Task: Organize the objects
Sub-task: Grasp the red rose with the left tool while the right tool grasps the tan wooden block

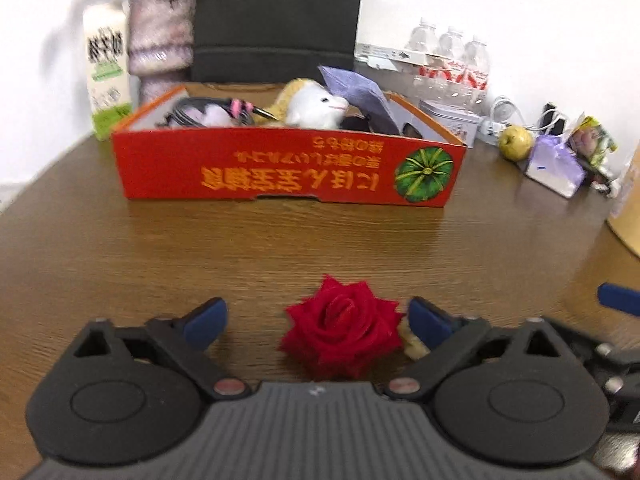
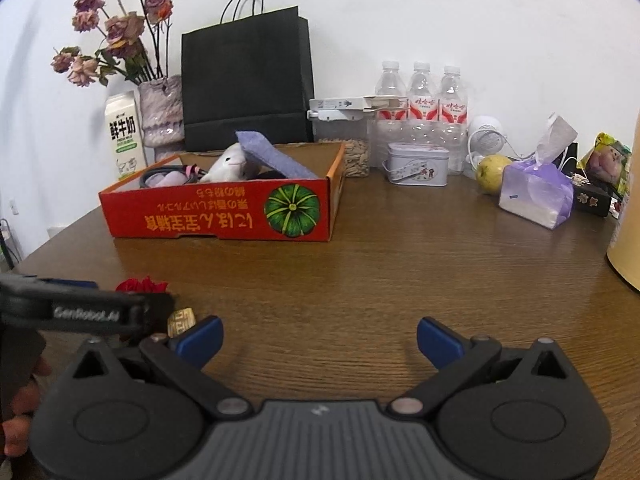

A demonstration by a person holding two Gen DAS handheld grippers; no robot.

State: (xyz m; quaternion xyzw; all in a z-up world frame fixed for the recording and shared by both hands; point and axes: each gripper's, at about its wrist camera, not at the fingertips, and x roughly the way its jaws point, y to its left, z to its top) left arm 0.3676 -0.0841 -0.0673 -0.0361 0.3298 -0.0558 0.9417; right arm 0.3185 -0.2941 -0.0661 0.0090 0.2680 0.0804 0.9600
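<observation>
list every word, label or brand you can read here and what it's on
"鲜牛奶": milk carton.
"GenRobot.AI": side of the left hand-held gripper.
Orange print on the red box: upside down, not reliably readable.
Water bottle labels, tin: too small to read.

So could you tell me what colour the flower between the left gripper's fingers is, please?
Deep red; the flower shows best in the left wrist view.
</observation>
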